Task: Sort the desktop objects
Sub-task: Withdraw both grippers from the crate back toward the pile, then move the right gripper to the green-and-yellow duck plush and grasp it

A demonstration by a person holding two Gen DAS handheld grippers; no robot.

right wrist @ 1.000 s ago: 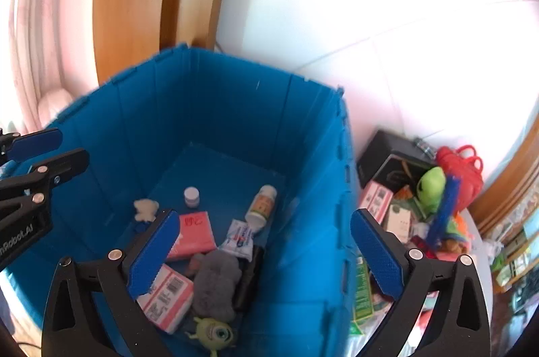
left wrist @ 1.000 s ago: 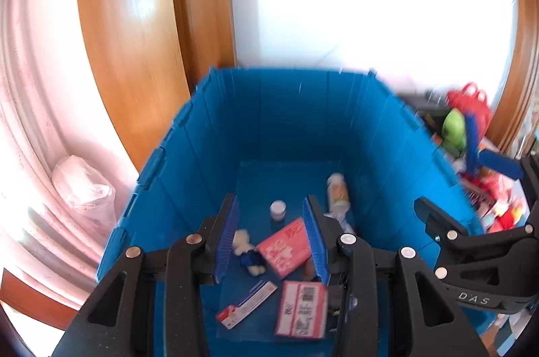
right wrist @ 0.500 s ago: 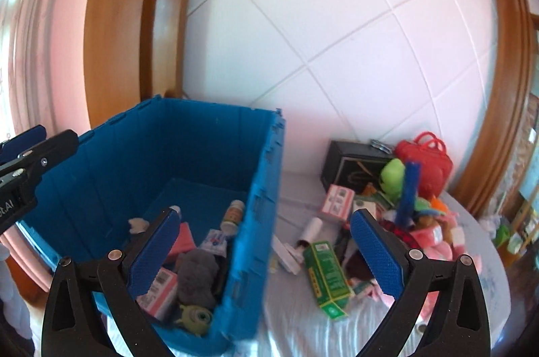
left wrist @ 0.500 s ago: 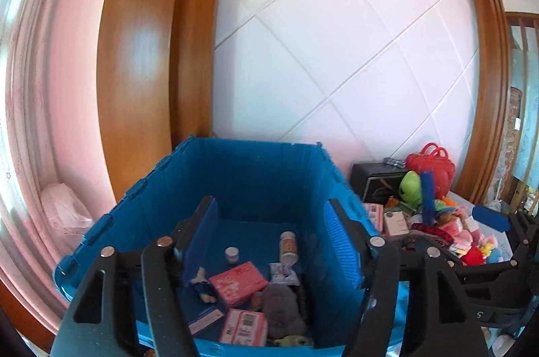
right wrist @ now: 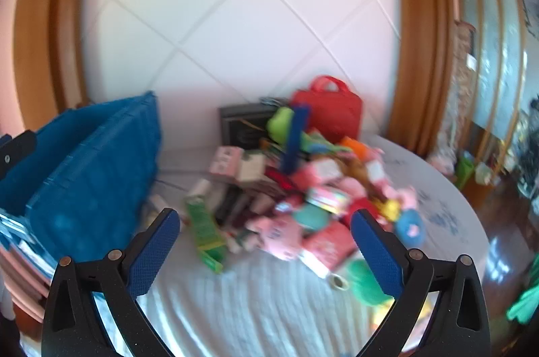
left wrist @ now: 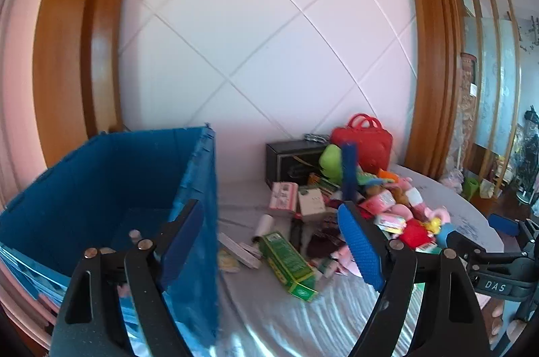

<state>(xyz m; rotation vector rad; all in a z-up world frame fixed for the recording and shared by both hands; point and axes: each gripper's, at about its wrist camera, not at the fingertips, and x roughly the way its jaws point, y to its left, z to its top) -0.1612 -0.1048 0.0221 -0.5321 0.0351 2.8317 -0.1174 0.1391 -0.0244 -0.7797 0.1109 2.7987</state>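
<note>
Jaws opening and empty on the left gripper [left wrist: 274, 232], wide and empty on the right gripper [right wrist: 264, 239], both face the heaped toys and boxes [right wrist: 303, 188] left unsorted beside the blue crate [left wrist: 111, 188], which already holds a few items.

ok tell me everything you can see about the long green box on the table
The long green box is a slim carton, cardboard by its look, green with a yellow-edged end flap and printing too small to read. It lies flat on the white tablecloth, angled with one end toward the camera, right of the blue crate, at the pile's near edge. No gripper touches it.
</note>
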